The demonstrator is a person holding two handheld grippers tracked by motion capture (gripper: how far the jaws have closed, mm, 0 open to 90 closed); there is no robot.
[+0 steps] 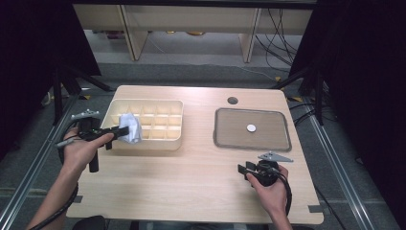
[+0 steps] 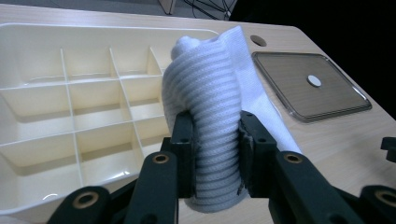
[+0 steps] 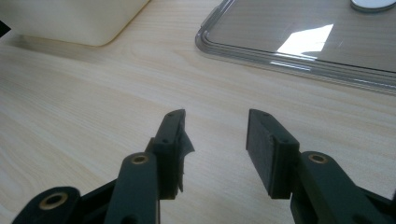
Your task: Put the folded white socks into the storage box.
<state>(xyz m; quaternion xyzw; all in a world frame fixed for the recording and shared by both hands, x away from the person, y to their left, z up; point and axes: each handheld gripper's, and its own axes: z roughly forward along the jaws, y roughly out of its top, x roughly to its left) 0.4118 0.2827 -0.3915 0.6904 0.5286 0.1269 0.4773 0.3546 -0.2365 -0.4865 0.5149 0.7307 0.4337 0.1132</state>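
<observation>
**Cloth held over the organiser**

Black jaws of my left gripper (image 2: 215,154) are clamped on the white ribbed cloth (image 2: 210,116), which I'm holding above the cream divided tray (image 1: 165,141). My right gripper (image 3: 219,154) rests agape and empty. Next, I judge: pick a compartment, lower, release.

A pale wooden worktop (image 1: 191,182) stood on grey floor (image 1: 201,72). Beyond its far edge stood light wooden furniture legs (image 1: 131,33), with loose black cables (image 1: 280,33) and dark curtains (image 1: 364,72) at both sides.
</observation>
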